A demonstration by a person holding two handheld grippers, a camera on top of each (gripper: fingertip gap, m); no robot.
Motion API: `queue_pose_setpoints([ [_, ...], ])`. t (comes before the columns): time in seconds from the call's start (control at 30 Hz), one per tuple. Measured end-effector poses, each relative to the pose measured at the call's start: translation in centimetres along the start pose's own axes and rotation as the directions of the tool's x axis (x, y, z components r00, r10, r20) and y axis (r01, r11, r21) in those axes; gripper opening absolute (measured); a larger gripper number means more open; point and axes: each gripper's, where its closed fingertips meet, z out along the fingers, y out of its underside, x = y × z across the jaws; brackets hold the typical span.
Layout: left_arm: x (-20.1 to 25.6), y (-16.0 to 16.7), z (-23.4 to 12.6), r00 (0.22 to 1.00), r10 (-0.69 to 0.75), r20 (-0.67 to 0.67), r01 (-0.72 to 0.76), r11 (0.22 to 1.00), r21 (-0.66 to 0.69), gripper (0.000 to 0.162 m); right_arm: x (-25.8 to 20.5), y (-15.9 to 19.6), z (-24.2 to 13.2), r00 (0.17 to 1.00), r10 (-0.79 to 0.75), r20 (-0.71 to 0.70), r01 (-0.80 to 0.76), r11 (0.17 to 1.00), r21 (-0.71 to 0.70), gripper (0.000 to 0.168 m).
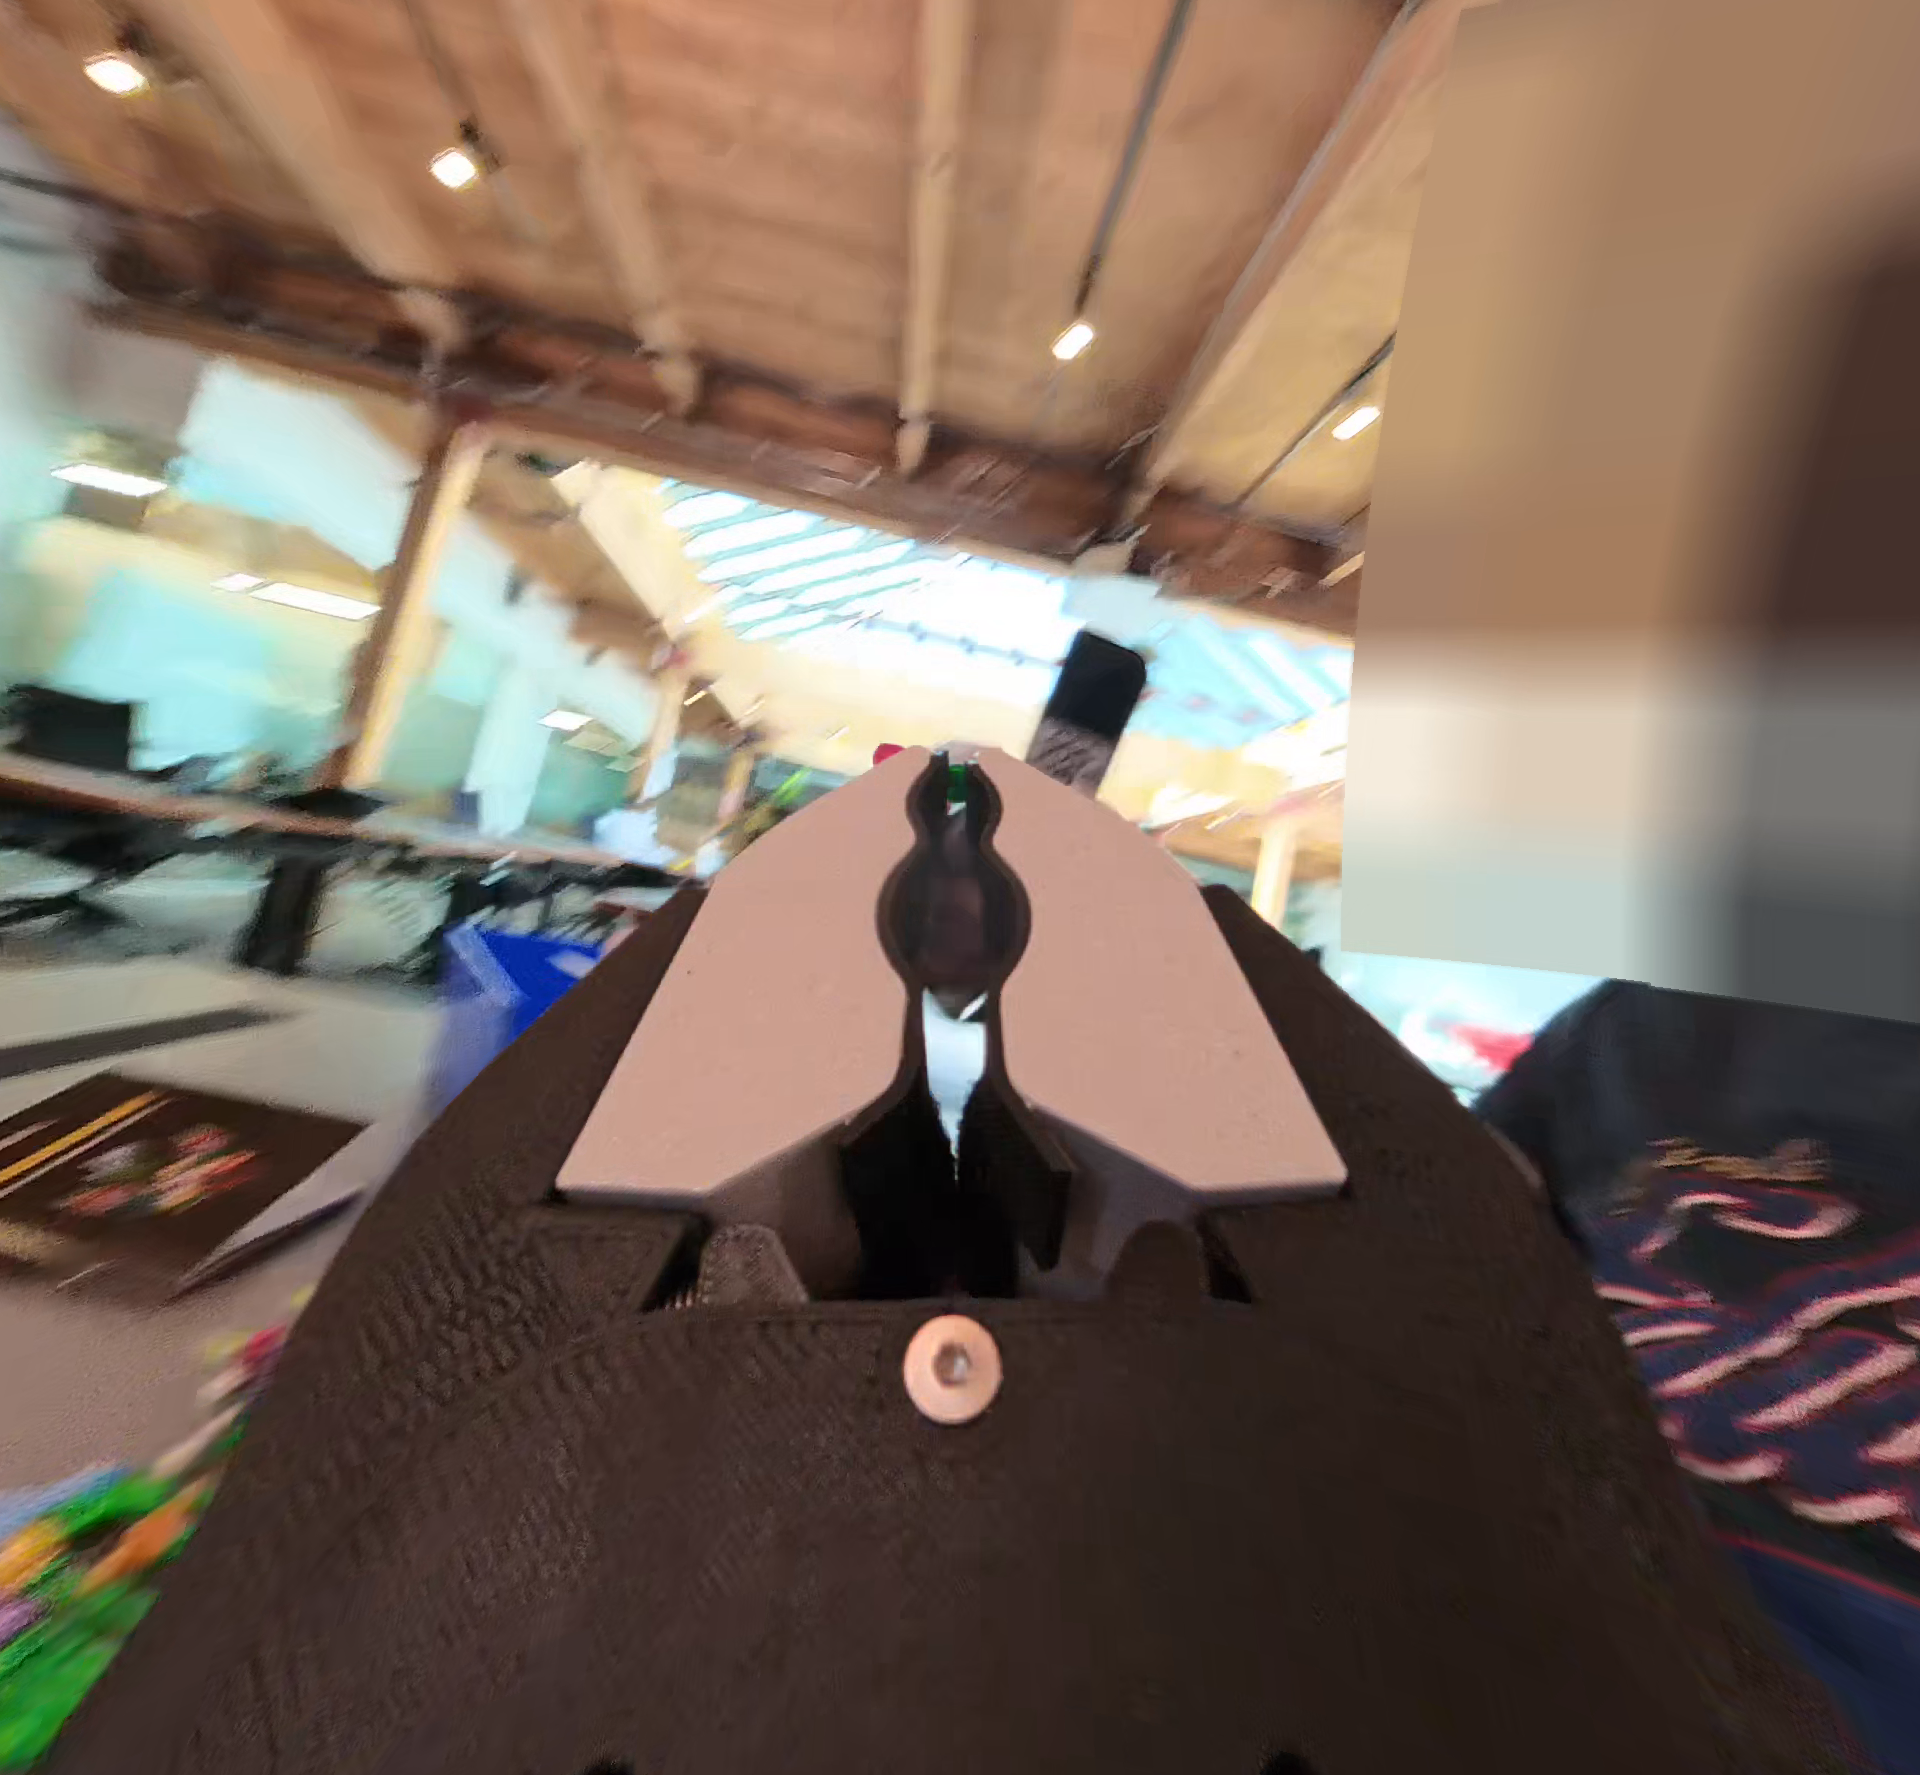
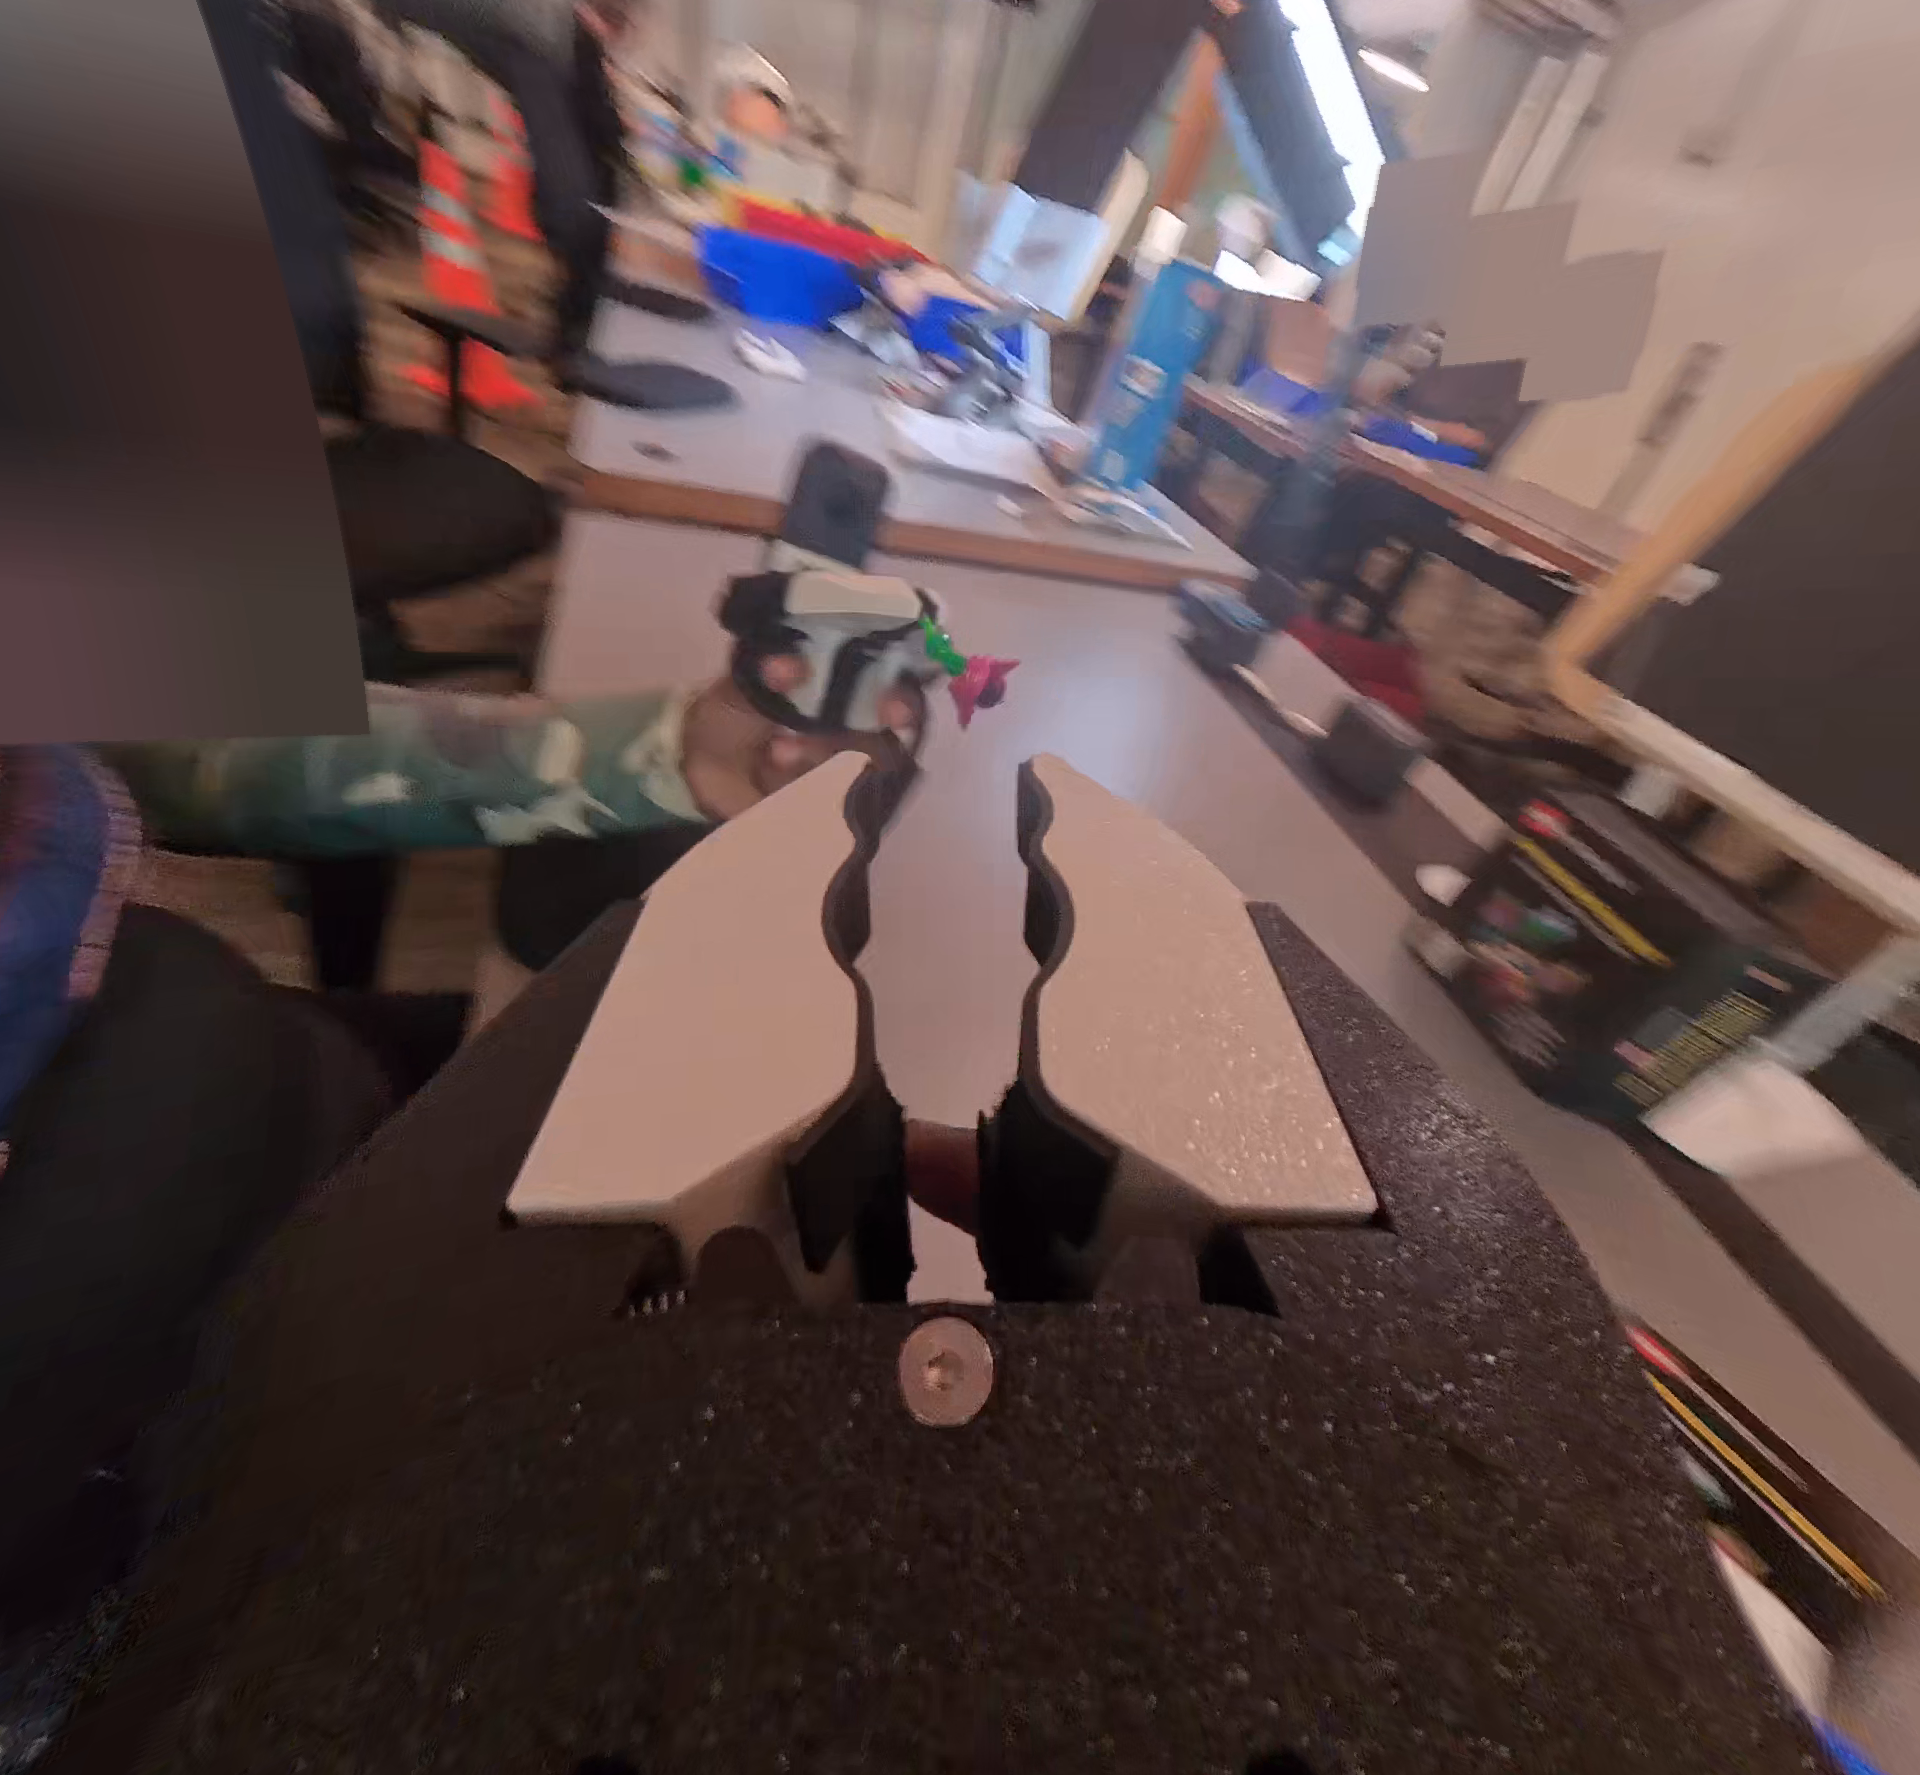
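Up at the tip of the left gripper (image 1: pixel 954 783), the fingers were pressed together on a tiny green stem (image 1: pixel 953 780), with a bit of red (image 1: pixel 886 753) poking out just past the left finger. That gripper was tilted way up, so behind it was mostly wooden ceiling (image 1: pixel 727 115) and a black camera (image 1: pixel 1086 712) on a stick. The right wrist view showed the same thing from the side: the left gripper (image 2: pixel 914 650), held in a hand (image 2: pixel 758 733), was pinching a small toy flower (image 2: pixel 971 676), green stem and pink bloom, up in the air above the grey table (image 2: pixel 1091 769).

Meanwhile the right gripper (image 2: pixel 943 775) was spread apart and held nothing, pointing toward the flower but not touching it. Off to its right sat a dark box with yellow stripes (image 2: pixel 1621 998) at the table edge, and farther back a blue bin (image 2: pixel 774 276) on another table.

My worry: the pinch on that stem looked super shallow, right at the fingertips. Everything was motion-blurred, so I'd guess a quick swing could flick the flower out, or a bump from the right gripper could twist it loose.
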Motion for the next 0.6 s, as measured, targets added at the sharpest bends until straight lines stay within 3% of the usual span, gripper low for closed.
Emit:
queue_pose_setpoints([
  [0.1,1.5,-0.6,-0.4,0.987,-0.114,-0.110,0.122,0.991,0.063,0.002,-2.0,-0.4,1.9,0.986,0.038,0.160,-0.058,0.991,0.121,0.042],
  [0.2,2.8,-0.6,-0.2,0.961,-0.182,-0.210,0.200,0.977,0.068,0.003,-2.9,0.4,4.0,0.983,-0.030,0.183,-0.001,0.986,0.167,0.050],
  [0.4,4.9,0.7,0.7,0.918,-0.238,-0.318,0.259,0.965,0.025,0.003,-4.1,-0.1,5.2,0.974,-0.149,0.172,0.092,0.949,0.303,0.048],
  [0.6,5.4,2.3,1.7,0.890,-0.314,-0.330,0.327,0.945,-0.018,0.003,-5.1,-0.3,4.8,0.941,-0.311,0.133,0.250,0.904,0.348,0.038],
])
